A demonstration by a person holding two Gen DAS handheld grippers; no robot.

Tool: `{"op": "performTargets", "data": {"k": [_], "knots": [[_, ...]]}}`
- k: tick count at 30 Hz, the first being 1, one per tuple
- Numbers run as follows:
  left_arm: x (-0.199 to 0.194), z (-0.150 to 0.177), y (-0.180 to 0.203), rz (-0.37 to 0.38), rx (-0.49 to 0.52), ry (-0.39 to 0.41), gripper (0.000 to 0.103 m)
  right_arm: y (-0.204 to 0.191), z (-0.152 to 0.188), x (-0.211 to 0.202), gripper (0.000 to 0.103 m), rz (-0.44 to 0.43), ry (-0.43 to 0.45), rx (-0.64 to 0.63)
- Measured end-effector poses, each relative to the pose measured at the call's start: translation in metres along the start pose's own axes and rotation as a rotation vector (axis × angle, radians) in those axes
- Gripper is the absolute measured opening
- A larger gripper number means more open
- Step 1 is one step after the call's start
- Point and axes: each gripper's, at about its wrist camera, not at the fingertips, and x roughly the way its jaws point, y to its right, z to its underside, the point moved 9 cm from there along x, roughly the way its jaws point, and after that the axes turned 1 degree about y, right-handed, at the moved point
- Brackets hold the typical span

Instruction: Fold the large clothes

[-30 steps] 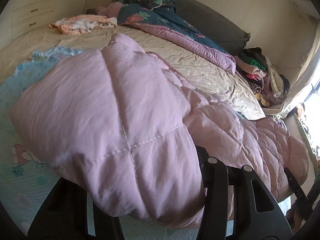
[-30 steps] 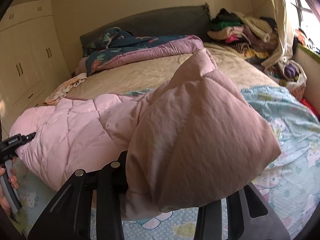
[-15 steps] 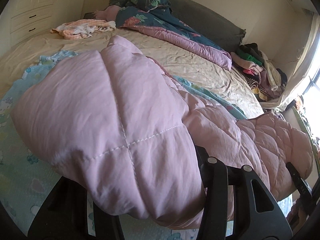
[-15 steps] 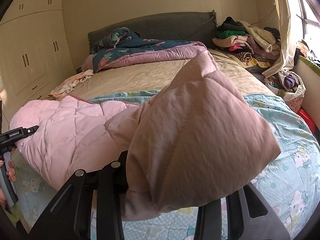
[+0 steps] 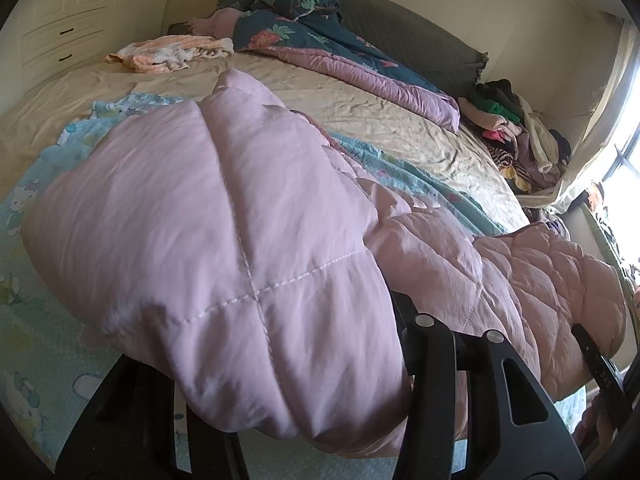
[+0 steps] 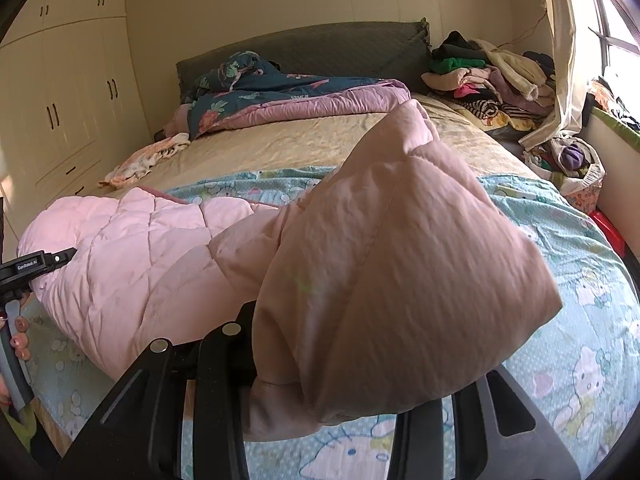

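Both hands have drawn back toward the bed's (image 6: pixel 320 148) foot edge, more cartoon sheet (image 6: pixel 560 248) now showing. The left gripper (image 5: pixel 288 420) and right gripper (image 6: pixel 340 412) each clench a bunched end of the pink quilted coat (image 5: pixel 224 240), stretched between them above that edge, likely to lay flat.

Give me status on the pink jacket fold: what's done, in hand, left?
Done: nothing clearly finished; no neat fold shows. In hand: the left gripper and right gripper each clamp a bunched end of the pink quilted jacket, which sags between them above the cartoon-print sheet. Left: laying it flat, folding, and possibly the clothes pile by the headboard.
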Motion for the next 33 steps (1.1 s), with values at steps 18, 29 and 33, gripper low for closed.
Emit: {"op": "performTargets", "data": {"k": [18,29,33], "knots": [[-0.001,0.056,-0.027,-0.004,0.002,-0.047,0.046,0.011,0.064,-0.003,0.042,0.014,-0.100,0.105],[-0.009,0.073,-0.040,-0.007,-0.003,-0.067,0.067,0.031,0.099,-0.008,0.080,-0.007,-0.157,0.253],[-0.019,0.078,-0.045,-0.018,-0.007,-0.065,0.079,0.033,0.109,-0.021,0.092,-0.001,-0.161,0.248]]}}
